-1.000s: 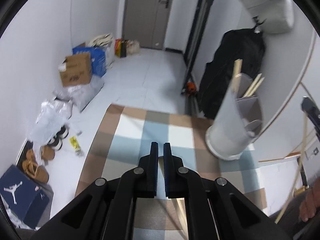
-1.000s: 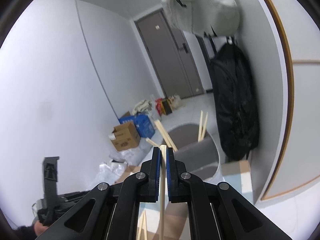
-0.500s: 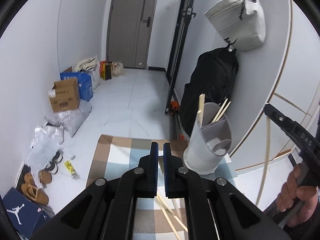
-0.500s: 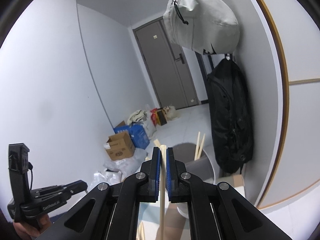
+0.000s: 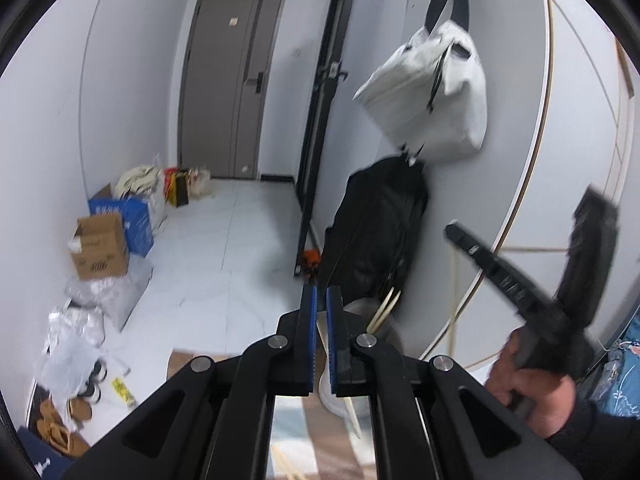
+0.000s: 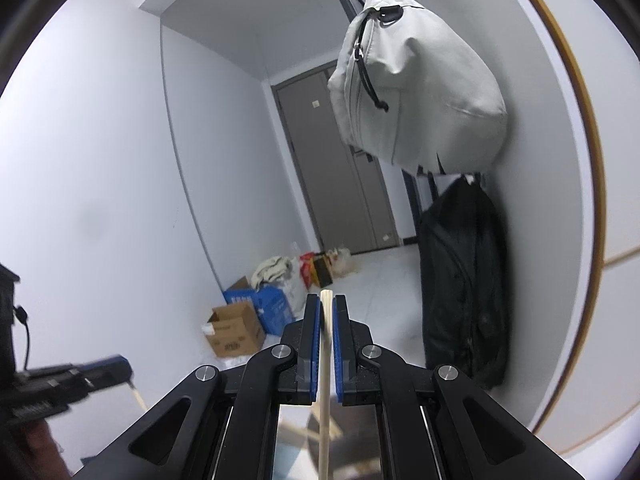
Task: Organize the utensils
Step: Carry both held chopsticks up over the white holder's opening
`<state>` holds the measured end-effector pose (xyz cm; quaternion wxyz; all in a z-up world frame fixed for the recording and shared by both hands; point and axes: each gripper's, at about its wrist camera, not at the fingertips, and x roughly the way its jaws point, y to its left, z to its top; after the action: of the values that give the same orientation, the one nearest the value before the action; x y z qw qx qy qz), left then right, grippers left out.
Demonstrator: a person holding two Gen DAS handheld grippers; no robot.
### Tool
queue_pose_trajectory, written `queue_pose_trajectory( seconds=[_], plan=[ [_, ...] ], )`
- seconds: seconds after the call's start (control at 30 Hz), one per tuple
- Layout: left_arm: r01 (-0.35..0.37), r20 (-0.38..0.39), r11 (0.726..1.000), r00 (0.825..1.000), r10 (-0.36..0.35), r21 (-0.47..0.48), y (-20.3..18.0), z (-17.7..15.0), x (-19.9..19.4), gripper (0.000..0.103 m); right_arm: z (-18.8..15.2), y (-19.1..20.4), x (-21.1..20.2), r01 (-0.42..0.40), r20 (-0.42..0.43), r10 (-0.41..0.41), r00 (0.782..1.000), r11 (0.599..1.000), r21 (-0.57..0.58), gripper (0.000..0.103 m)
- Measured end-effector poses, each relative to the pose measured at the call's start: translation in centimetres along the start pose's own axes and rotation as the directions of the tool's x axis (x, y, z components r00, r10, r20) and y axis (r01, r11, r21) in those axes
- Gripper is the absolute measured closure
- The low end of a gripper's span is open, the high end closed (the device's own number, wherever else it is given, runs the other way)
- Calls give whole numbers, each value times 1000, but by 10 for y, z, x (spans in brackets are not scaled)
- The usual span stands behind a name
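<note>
Both wrist views are showing more wall and less floor than a second ago: the checked rug that filled the lower half of the left wrist view is now reduced to a sliver under the fingers, and the grey shoulder bag (image 5: 430, 96) and the black garment bag (image 5: 380, 232) on the wall are sitting closer to the middle. The white utensil holder (image 5: 362, 364), earlier standing clear to the right of the left gripper (image 5: 321, 300), is now lying just behind and below its fingertips, mostly hidden by them, with two chopsticks (image 5: 386, 306) poking out of its rim. In the right wrist view the holder, plain a second ago, is no longer clearly showing.

The left gripper is holding nothing; its blue pads are pressed nearly together with only a thin slit between them. The right gripper (image 6: 327, 304) is pinching a single wooden chopstick (image 6: 325, 380), as it was a second ago. The stick is running upright between the pads, its blunt top just above the fingertips and its length hanging down out of the frame.

In the left wrist view the person's right hand (image 5: 532, 376) is gripping that tool at the right edge, blurred, above and to the right of the holder.
</note>
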<state>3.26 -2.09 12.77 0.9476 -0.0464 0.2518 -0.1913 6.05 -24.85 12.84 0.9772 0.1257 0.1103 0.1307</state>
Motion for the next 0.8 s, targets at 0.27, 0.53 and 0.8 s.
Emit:
queue_pose_trajectory(
  seconds=[0.27, 0.53, 0.8],
  plan=[
    [23, 58, 998, 998, -26, 57, -16, 49, 18, 103, 24, -13, 39, -11, 50, 10, 999, 1000, 19, 98],
    [7, 38, 993, 999, -12, 117, -20, 56, 57, 103, 29, -28, 70, 8, 82, -10, 997, 999, 33, 98],
    [-7, -4, 992, 1000, 8, 127, -12, 46, 85, 103, 14, -39, 103, 12, 68, -15, 998, 999, 43, 98]
  ],
)
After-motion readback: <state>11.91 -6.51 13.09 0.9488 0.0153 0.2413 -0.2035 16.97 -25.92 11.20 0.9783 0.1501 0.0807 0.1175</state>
